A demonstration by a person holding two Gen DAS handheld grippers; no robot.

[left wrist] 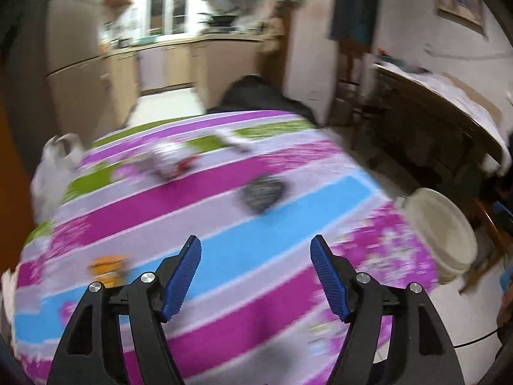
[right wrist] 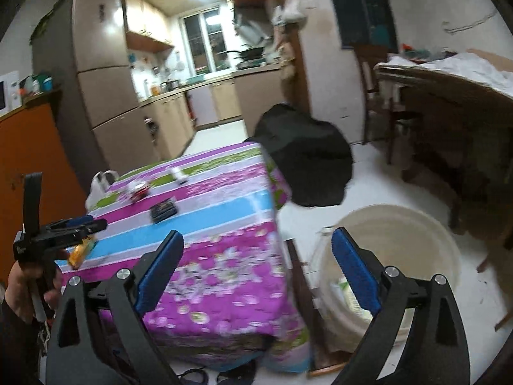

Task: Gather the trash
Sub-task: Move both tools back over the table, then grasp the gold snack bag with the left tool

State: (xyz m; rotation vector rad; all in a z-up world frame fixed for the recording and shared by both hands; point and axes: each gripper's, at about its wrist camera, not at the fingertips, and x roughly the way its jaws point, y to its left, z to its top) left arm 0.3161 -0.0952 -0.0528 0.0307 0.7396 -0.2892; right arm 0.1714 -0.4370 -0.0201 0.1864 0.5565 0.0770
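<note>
Items on the striped tabletop (right wrist: 224, 221), listed left to right, right wrist view unless noted.

1. Left gripper (right wrist: 96, 223), at 9 o'clock, held in a hand (right wrist: 19, 288). Jaws apart, nothing between them (left wrist view).
2. Orange wrapper (right wrist: 81, 252), just beneath that gripper's tips. Judged light, crinkly, slippery; best pinched across its flat middle.
3. White plastic bag (right wrist: 99, 186), at the tabletop's 10 o'clock edge. Soft, limp.
4. Red-and-white packet (right wrist: 138, 191), 11 o'clock. Blurred; probably light.
5. Dark flat pack (right wrist: 163, 213), centre. Likely stiff; take by an edge.
6. Small white piece (right wrist: 179, 175), 12 o'clock, well beyond both jaws.
7. Right gripper (right wrist: 256, 250), jaws wide, empty, spanning the tabletop's corner.
8. Pale bucket (right wrist: 391, 272), on the floor at 4 o'clock, some trash inside.
</note>
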